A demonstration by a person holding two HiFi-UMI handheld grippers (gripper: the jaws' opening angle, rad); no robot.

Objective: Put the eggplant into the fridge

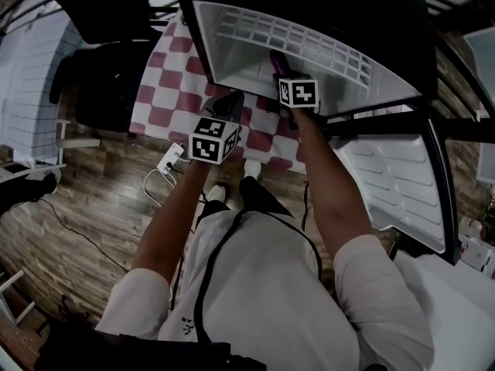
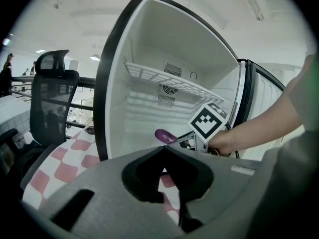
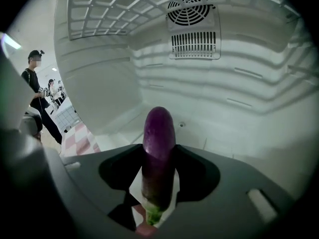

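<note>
While between fingers [image 3: 197, 171], glossy purple eggplant [image 3: 158, 148]

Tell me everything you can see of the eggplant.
The eggplant is long, slim, glossy dark purple, paling to a green stem end at the back. The right gripper is shut on its stem half; its rounded tip points into the open fridge, above the white floor and below the wire shelf. Nothing else seems to touch it.

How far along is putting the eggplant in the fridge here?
Done: the fridge door stands open and the eggplant is picked up. In hand: the right gripper, shut on it, reaches into the fridge. To do: set it down, release, withdraw. The left gripper hangs outside, empty.
</note>
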